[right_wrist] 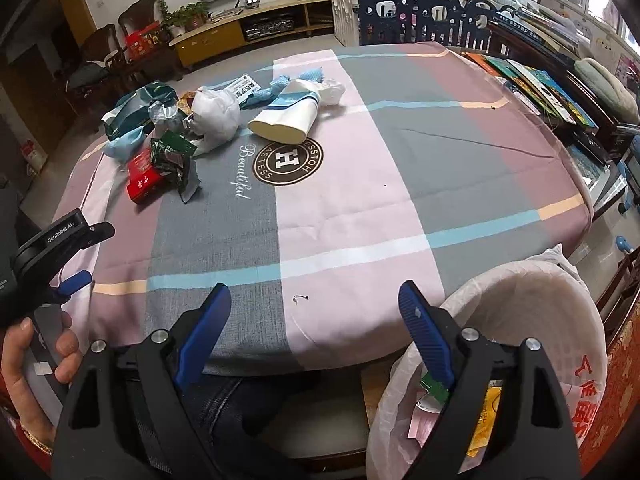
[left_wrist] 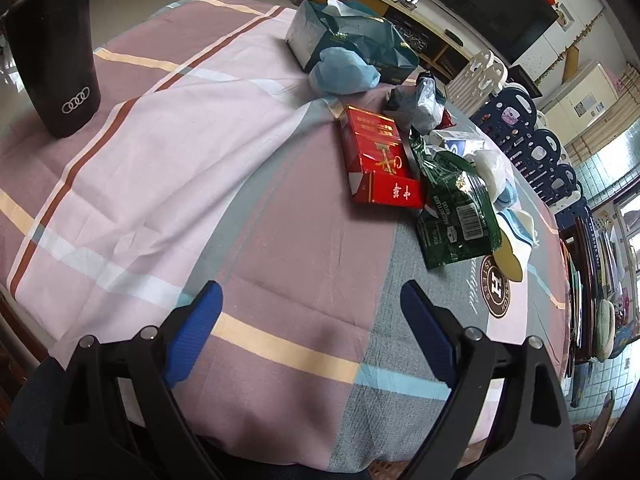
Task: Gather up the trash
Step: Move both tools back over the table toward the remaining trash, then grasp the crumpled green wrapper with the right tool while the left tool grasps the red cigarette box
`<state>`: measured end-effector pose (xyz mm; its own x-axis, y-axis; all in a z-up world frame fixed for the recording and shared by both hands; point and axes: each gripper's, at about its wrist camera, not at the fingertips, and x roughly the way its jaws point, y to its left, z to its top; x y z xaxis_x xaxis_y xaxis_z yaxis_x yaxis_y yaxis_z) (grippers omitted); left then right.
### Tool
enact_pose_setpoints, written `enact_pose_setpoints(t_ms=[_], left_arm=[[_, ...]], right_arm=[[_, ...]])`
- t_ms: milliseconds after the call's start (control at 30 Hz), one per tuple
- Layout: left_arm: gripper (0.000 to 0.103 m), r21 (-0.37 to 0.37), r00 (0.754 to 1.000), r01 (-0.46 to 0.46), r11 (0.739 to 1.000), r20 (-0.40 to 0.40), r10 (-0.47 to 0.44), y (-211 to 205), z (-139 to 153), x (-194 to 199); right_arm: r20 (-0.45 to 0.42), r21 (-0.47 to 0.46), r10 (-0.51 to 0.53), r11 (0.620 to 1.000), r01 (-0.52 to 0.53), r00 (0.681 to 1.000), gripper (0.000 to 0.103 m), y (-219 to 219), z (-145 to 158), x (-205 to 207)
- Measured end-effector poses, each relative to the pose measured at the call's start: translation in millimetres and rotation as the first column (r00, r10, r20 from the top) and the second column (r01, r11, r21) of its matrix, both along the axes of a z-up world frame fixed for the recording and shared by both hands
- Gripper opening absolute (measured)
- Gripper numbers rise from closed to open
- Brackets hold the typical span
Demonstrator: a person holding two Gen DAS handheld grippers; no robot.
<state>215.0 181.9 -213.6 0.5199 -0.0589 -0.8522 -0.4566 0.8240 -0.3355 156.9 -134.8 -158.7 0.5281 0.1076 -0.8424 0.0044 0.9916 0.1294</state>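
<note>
A pile of trash lies on the checked tablecloth (left_wrist: 240,200): a red cigarette box (left_wrist: 376,160), a crumpled green wrapper (left_wrist: 456,208), a blue wad (left_wrist: 344,72), a teal tissue pack (left_wrist: 352,36). In the right wrist view the red box (right_wrist: 146,176), green wrapper (right_wrist: 176,160), a white plastic bag (right_wrist: 214,114) and a cream paper bag (right_wrist: 288,120) lie far left. My left gripper (left_wrist: 310,290) is open and empty, short of the red box. My right gripper (right_wrist: 314,290) is open and empty at the table's near edge, beside a white-lined bin (right_wrist: 532,320).
A black tumbler (left_wrist: 56,52) stands at the table's far left. The bin holds some scraps (right_wrist: 484,412). Books (right_wrist: 532,84) lie by the table's right edge. Blue and white baby fence panels (right_wrist: 420,12) stand behind the table.
</note>
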Motion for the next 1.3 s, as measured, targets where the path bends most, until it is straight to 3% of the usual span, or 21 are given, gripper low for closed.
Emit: enact_pose_setpoints(t_ms=[300, 400, 667, 800, 867, 900, 933, 1000, 1133, 1300], left_arm=[[0.09, -0.008, 0.994, -0.092, 0.996, 0.05, 0.092, 13.3, 5.7, -11.8], [0.09, -0.002, 0.985, -0.161, 0.987, 0.069, 0.161, 21.1, 7.9, -19.1], [0.09, 0.002, 0.932, -0.351, 0.936, 0.093, 0.349, 43.2, 10.0, -39.8], [0.09, -0.003, 0.932, -0.355, 0.935, 0.08, 0.354, 46.2, 8.0, -40.0], [0.09, 0.001, 0.932, -0.355, 0.935, 0.073, 0.354, 46.2, 7.0, -39.2], [0.09, 0.001, 0.932, -0.357, 0.934, 0.07, 0.356, 46.9, 6.6, -39.4], [0.09, 0.002, 0.929, -0.364, 0.931, 0.071, 0.363, 47.5, 6.9, -40.3], [0.09, -0.001, 0.913, -0.398, 0.917, 0.093, 0.397, 49.6, 9.0, -46.6], [0.09, -0.035, 0.885, -0.451, 0.892, 0.11, 0.452, 58.6, 8.1, -56.3], [0.09, -0.059, 0.883, -0.453, 0.89, 0.104, 0.457, 62.0, 5.2, -57.2]], right_arm=[[0.027, 0.034, -0.034, 0.999, 0.033, 0.999, 0.084, 19.3, 6.7, 49.4], [0.062, 0.088, 0.028, 0.996, -0.033, 0.998, 0.084, 41.9, 10.3, 72.7], [0.123, -0.012, 0.182, 0.983, -0.182, 0.975, 0.084, 125.5, 4.0, 143.5], [0.057, -0.039, 0.221, 0.975, -0.219, 0.974, 0.084, 142.0, -23.0, 174.9], [0.051, 0.0, 0.251, 0.968, -0.251, 0.967, 0.072, 142.6, -30.2, 174.7], [0.043, 0.027, 0.271, 0.962, -0.272, 0.962, 0.044, 142.3, -33.6, 173.0], [0.024, 0.06, 0.292, 0.954, -0.293, 0.956, 0.025, 142.1, -37.4, 171.8], [0.017, 0.128, 0.312, 0.942, -0.311, 0.95, 0.013, 140.9, -41.9, 165.6], [0.012, 0.202, 0.349, 0.917, -0.344, 0.937, 0.008, 138.5, -37.7, 140.8], [0.019, 0.263, 0.376, 0.892, -0.368, 0.926, 0.008, 115.7, -24.5, 98.6]])
